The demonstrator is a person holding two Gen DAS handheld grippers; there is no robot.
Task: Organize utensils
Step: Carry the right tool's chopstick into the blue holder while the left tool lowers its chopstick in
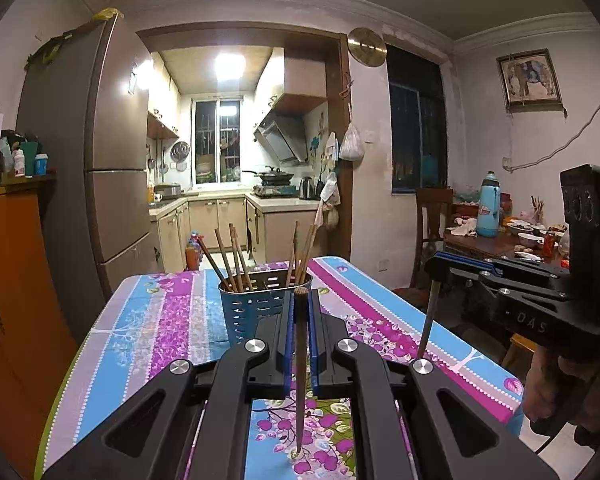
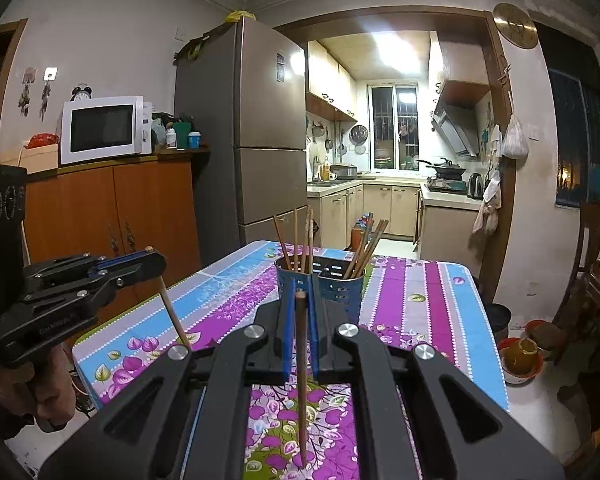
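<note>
Floral tablecloth [image 1: 148, 332] fills the lower frame, kitchen doorway behind. Left wrist view: left gripper [image 1: 300, 300] clamped on one upright chopstick [image 1: 300, 360]; blue holder [image 1: 260, 308] at centre already carries several sticks; right gripper [image 1: 440, 268] at right edge pinches another. Right wrist view: right gripper's chopstick [image 2: 301, 360] held upright, holder [image 2: 320, 284] just beyond. Judged: two sticks left to drop in.

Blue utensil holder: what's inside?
The blue utensil holder has two compartments, each with a bunch of chopsticks standing tilted, tops above the rim. Their lower ends and the holder's bottom are hidden by its wall.
</note>
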